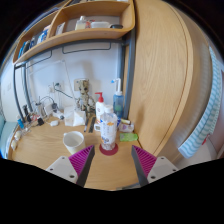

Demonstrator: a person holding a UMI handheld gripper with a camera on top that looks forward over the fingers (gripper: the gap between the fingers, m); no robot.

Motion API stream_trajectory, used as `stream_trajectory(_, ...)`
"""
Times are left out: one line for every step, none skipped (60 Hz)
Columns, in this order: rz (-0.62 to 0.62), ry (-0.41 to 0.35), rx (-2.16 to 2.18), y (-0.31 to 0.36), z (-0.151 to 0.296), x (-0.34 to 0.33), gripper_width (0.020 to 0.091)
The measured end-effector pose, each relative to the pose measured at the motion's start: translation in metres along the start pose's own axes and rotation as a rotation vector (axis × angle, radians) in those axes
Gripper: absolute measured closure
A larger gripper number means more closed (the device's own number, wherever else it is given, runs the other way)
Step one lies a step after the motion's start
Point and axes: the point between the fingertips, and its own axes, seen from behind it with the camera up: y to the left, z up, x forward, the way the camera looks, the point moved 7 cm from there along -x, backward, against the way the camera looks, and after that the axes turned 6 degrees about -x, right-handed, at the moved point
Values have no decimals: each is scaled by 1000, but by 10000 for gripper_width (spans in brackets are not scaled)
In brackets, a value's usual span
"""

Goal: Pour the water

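1. The hand-held gripper (110, 160) has its two fingers spread wide apart, each with a magenta pad (82, 157) on its inner face; nothing is pressed between them.
2. A small clear glass with a reddish base (108, 140) stands on the light wooden counter (45, 150), just ahead of the fingertips and in line with the gap between them, with open space at either side.
3. A white round cup (74, 141) stands on the counter beside the glass, on the left pad's side and apart from both fingers.
4. Beyond the glass is a cluster of containers: a white pump bottle with an orange top (100, 106), a tall clear bottle with a blue-green tint (118, 102), and a small labelled box or carton (126, 129). They stand close together, and whether they touch is hard to tell.
5. Further off along the counter lie mixed small items (45, 118) near the white wall (85, 65); they are too small to name.
6. A wooden wall shelf (80, 35) hangs above, carrying pale objects.
7. A tall curved light wooden panel (160, 80) rises on the right pad's side, beyond the bottles.
8. Which vessel holds water cannot be made out; the glass looks possibly empty.
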Motion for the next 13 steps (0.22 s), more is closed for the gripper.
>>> stream_trajectory(-1, -2, 1, 0, 1, -2, 358)
stream_trajectory(0, -4, 0, 0, 2, -4, 359)
stream_trajectory(1, -7, 1, 1, 3, -5, 360)
stream_trajectory(1, -8, 2, 1, 4, -7, 359)
stream_trajectory(1, -9, 4, 1, 4, -9, 359)
stream_trajectory(2, -8, 7, 1, 5, -10, 358)
stream_trajectory(4, -6, 10, 1, 6, -11, 357)
stream_trajectory(6, -6, 12, 2, 6, -12, 356)
stream_trajectory(6, -6, 12, 2, 6, -13, 358)
stream_trajectory(6, -9, 11, 2, 6, -13, 356)
stream_trajectory(4, -12, 10, 2, 7, -13, 356)
stream_trajectory(3, -14, 9, 1, 7, -13, 356)
stream_trajectory(1, -13, 7, 1, 7, -13, 357)
